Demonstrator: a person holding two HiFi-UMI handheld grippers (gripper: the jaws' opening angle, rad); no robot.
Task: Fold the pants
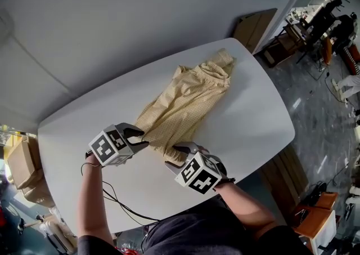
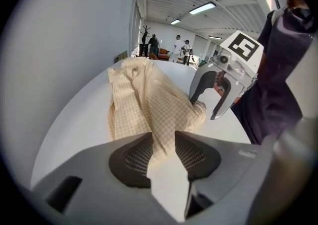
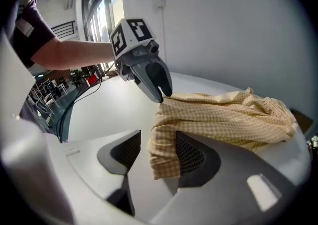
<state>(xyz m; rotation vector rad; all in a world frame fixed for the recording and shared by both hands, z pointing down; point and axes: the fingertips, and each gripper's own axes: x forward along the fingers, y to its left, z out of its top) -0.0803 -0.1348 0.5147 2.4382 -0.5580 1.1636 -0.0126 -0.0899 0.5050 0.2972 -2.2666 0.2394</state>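
Work surface: white table [image 1: 247, 130] with rounded corners, set beside a grey wall.
Task item: pale yellow checked pants [image 1: 180, 104] lie rumpled on the table, running lengthwise from 7 o'clock to 1 o'clock in the head view, gathered waistband at the 1 o'clock end.
Left gripper [image 1: 142, 139]: at the leg end, on its 9 o'clock side; jaws apart, a narrow fold of cloth running between the pads [image 2: 133, 155], bare table showing in the gap.
Right gripper [image 1: 173, 157]: at the same leg end, on its 5 o'clock side; jaws wide apart, the hem lying against one pad [image 3: 191, 155], the other pad clear of the cloth.
Spacing: the two grippers are near each other, not touching.
Containers, floor, 9 o'clock: cardboard boxes [image 1: 21, 164] off the table's edge; contents cannot be made out.
Containers, floor, 4 o'clock: orange boxes [image 1: 318, 223]; contents cannot be made out.
Containers on table: nothing of that kind seen; only the pants lie on it.
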